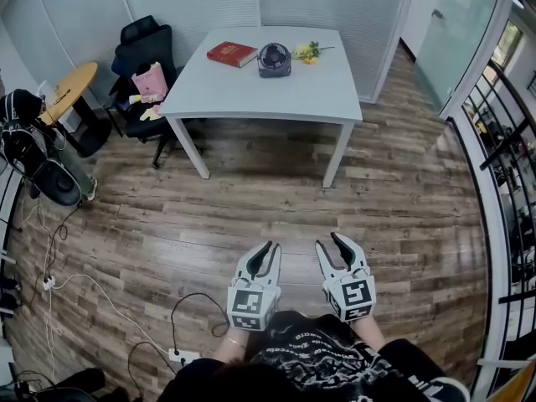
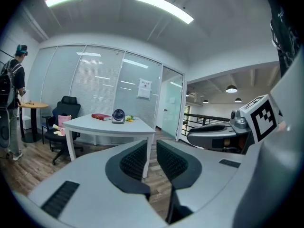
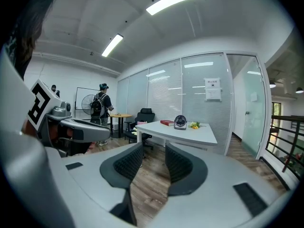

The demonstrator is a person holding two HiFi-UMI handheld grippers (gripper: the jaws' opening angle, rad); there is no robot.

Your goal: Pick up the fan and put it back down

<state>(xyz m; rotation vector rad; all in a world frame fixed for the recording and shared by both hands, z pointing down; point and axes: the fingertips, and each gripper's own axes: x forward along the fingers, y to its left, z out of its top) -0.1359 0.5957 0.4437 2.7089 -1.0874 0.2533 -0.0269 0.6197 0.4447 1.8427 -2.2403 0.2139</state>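
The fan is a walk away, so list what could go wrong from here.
Cables and a power strip lie on the floor close by the person: a trip risk. The fan stands close between a red book and flowers; a gripper might knock either. The left gripper looks shut and must open first.

Fan (image 1: 275, 59) on table (image 1: 251, 95), between book (image 1: 232, 54) and flowers (image 1: 306, 52).

White table (image 1: 251, 90), wood floor (image 1: 402, 208)
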